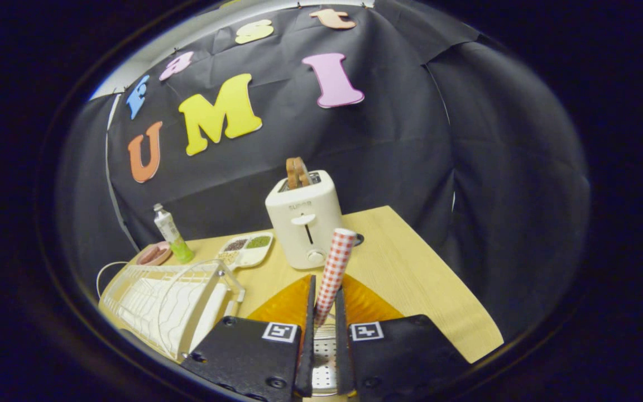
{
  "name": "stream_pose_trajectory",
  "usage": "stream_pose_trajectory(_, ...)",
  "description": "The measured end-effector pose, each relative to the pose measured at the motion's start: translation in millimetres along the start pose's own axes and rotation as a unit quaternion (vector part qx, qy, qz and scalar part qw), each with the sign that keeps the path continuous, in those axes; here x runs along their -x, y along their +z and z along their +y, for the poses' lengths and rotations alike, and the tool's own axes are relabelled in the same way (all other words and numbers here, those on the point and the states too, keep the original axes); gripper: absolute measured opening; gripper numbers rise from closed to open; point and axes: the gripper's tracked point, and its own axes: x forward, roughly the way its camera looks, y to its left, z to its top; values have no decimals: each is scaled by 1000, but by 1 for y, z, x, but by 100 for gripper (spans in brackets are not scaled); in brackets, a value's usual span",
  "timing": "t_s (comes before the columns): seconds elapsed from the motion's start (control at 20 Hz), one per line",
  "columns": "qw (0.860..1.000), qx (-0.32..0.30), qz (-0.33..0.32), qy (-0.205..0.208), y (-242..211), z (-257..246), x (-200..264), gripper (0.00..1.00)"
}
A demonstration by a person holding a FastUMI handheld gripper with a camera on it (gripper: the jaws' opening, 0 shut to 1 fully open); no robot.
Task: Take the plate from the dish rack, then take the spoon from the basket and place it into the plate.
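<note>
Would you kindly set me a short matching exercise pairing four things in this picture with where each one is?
Things:
1. spoon
2. toaster
3. dish rack
4. green-bottomed bottle

Places:
A. beside the pink bowl, near the cloth wall
B. beyond the checked handle, with toast in its slot
C. held between the fingers of the tongs
D. beside the tongs, in front of the divided tray

Pairs: 1-C, 2-B, 3-D, 4-A

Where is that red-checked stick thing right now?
In the gripper view, the checked spoon handle stands tilted between the two fingers of the gripper, which are closed on it, in front of the toaster.
</note>
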Motion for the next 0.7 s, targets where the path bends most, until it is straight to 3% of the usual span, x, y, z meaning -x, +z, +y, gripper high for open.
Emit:
stream_pose_trajectory(0.05,1000,7,-8,-4,2,1,4,17)
stream_pose_trajectory(0.35,996,34,-82,-13,45,20,45,15)
stream_pose_trajectory(0.7,987,72,-145,-15,80,65,136,15)
